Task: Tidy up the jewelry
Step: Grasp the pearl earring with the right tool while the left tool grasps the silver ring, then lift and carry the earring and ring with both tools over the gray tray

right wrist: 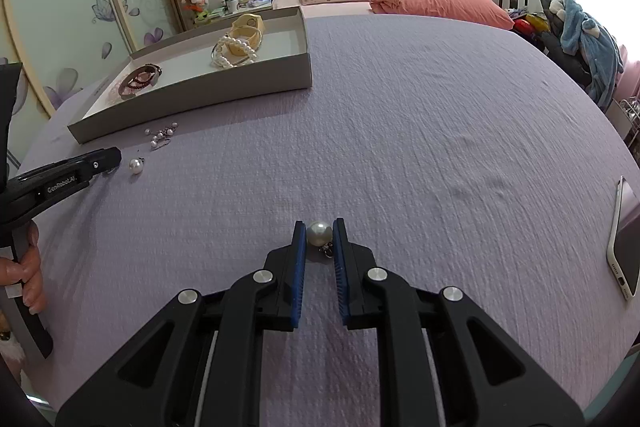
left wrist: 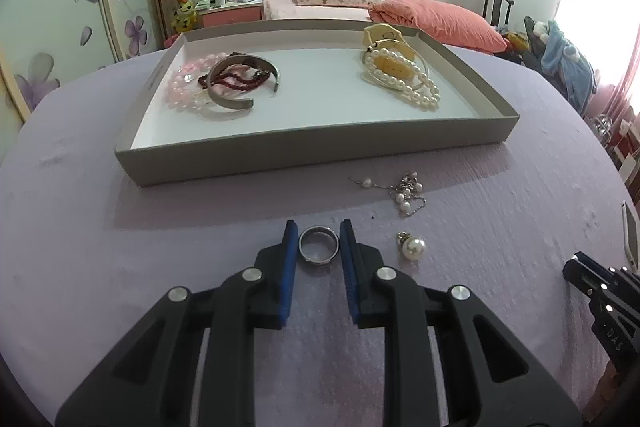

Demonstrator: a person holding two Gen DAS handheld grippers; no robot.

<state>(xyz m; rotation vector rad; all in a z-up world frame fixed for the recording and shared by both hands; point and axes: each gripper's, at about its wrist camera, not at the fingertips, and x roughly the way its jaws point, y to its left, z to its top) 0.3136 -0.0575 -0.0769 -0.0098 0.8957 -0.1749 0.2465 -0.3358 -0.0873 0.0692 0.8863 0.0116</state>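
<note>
Bracelets already lie in your shallow grey cardboard tray (left wrist: 320, 155), while your left gripper (left wrist: 319, 239) pinches the silver band ring (left wrist: 319, 245), your right gripper (right wrist: 319, 233) clamps a white pearl earring (right wrist: 319, 231), and loose pearl pieces (left wrist: 406, 193) remain.

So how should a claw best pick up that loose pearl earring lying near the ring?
Probably by the round pearl itself, from above, with the pads on its two opposite sides. The ball is the bulkiest part and stands clear of the cloth, while its small metal cap is thin and lies low. The right claw grips a similar pearl that way.
</note>
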